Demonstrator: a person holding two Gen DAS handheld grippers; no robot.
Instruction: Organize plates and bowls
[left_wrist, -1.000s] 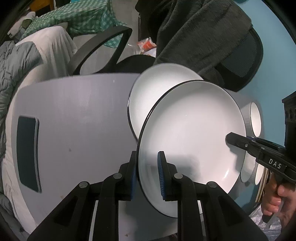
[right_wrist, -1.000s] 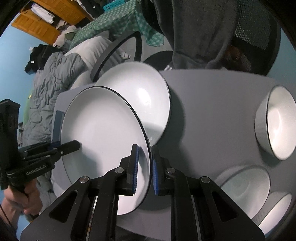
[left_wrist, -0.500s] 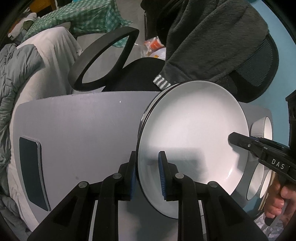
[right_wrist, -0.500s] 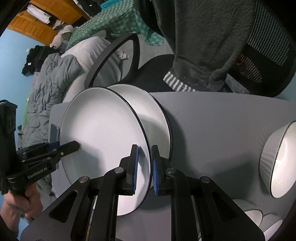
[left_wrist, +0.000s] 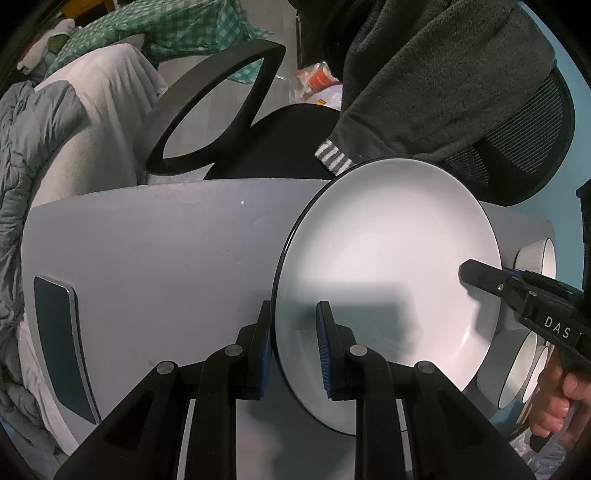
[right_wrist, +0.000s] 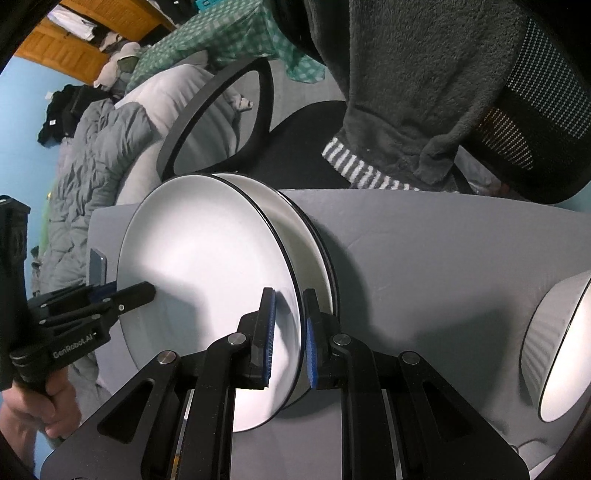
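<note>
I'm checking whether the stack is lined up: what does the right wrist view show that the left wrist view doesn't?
Only the right wrist view shows the lower plate on the table under the held plate, with its rim showing on one side.

Only the left wrist view shows the dark phone in full and the stacked bowls.

Both show the held plate clamped at opposite rims by the left gripper and the right gripper, plus the grey table and the chair.
</note>
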